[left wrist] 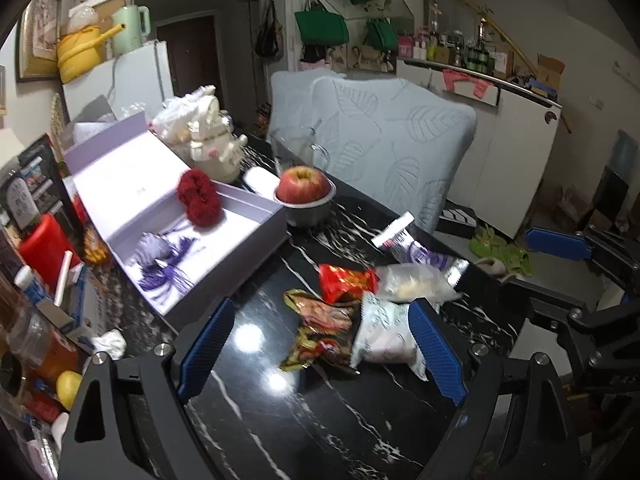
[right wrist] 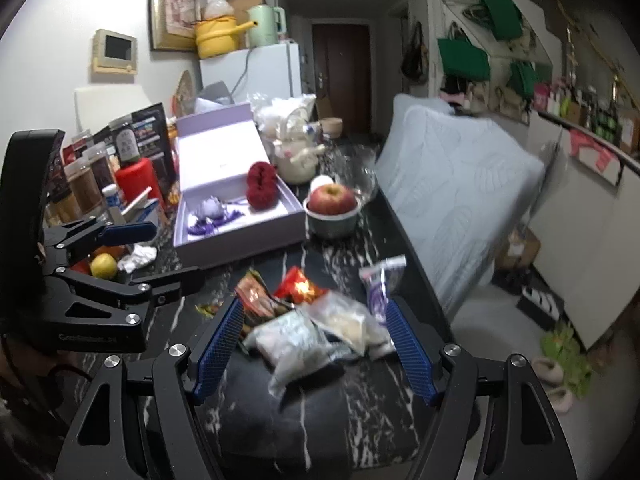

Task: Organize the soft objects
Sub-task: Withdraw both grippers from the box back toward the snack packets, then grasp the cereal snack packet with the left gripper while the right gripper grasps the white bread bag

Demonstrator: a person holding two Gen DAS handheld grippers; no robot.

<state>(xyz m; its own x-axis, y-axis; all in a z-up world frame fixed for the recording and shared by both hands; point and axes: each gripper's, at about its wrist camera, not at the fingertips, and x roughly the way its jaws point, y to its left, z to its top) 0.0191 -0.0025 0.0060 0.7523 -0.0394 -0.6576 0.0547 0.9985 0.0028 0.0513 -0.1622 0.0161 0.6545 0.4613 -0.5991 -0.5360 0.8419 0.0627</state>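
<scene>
Because the snack packets (left wrist: 360,312) lay loose on the table (left wrist: 280,420) just in front of the open lavender box (left wrist: 240,240), both the left gripper (left wrist: 320,340) and right gripper (right wrist: 316,344) hung over them with jaws spread, gripping nothing.

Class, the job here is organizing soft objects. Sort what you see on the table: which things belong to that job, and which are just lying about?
Belongs to the job:
- lavender box
- red knitted piece
- purple tassel
- red packet
- pale packet
- clear bag

Lying about:
- apple
- metal bowl
- ceramic figurine
- lemon
</scene>
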